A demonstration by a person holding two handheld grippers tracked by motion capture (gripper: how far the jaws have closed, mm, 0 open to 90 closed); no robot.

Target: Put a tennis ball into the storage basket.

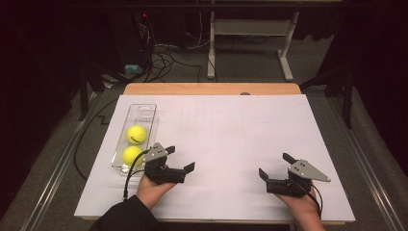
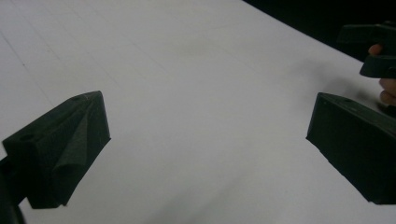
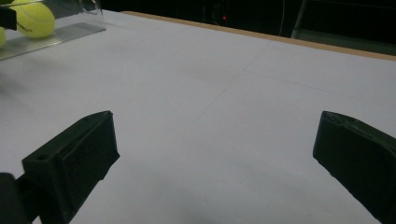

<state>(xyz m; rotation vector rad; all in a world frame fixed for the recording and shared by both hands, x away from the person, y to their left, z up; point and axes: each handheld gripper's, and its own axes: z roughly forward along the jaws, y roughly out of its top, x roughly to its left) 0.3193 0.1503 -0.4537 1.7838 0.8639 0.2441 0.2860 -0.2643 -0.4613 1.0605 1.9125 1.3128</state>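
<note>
Two yellow tennis balls (image 1: pixel 136 134) (image 1: pixel 131 155) lie in a clear plastic tray (image 1: pixel 143 111) at the left of the white table. The farther ball (image 3: pixel 33 19) and the tray (image 3: pixel 70 31) also appear at the top left of the right gripper view. My left gripper (image 1: pixel 179 158) rests just right of the tray's near end, held by a hand; it is open and holds nothing (image 2: pixel 205 140). At the front right, my right gripper (image 1: pixel 275 165) is open too, with only bare table between its jaws (image 3: pixel 215 144). The right gripper (image 2: pixel 376 51) shows far off in the left gripper view.
A white sheet (image 1: pixel 226 130) covers the table, with a wooden edge (image 1: pixel 211 88) at the far side. Beyond it stand a white desk frame (image 1: pixel 250 33) and cables on the floor (image 1: pixel 163 57). Metal rails (image 1: pixel 57 163) run along both sides.
</note>
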